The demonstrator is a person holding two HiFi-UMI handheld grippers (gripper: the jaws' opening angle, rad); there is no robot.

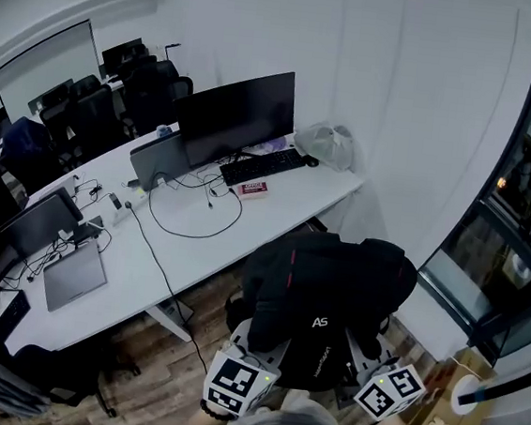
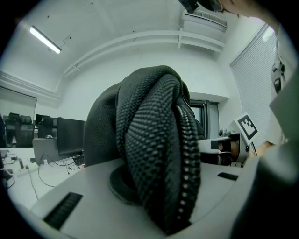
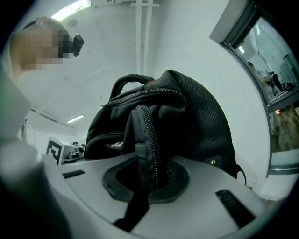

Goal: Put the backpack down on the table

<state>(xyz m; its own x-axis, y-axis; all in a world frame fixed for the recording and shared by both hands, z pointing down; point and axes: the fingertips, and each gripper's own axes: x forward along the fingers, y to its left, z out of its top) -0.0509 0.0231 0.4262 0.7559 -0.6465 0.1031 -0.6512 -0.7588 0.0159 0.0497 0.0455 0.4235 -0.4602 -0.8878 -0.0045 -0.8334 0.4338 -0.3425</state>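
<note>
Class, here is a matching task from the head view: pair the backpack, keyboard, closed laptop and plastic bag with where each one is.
Things:
1. backpack
2. keyboard
3. closed laptop
4. plastic bag

Places:
A. just in front of the monitor
B. at the table's right end
C. gripped by the left claw and right claw, off the table
D. on the table's left part

Pairs: 1-C, 2-A, 3-D, 4-B

one backpack (image 1: 327,303), two claws (image 2: 156,196) (image 3: 149,186), one keyboard (image 1: 262,165)

Left gripper (image 2: 161,205) and right gripper (image 3: 149,186) sit side by side, clamping the backpack (image 1: 324,279).
</note>
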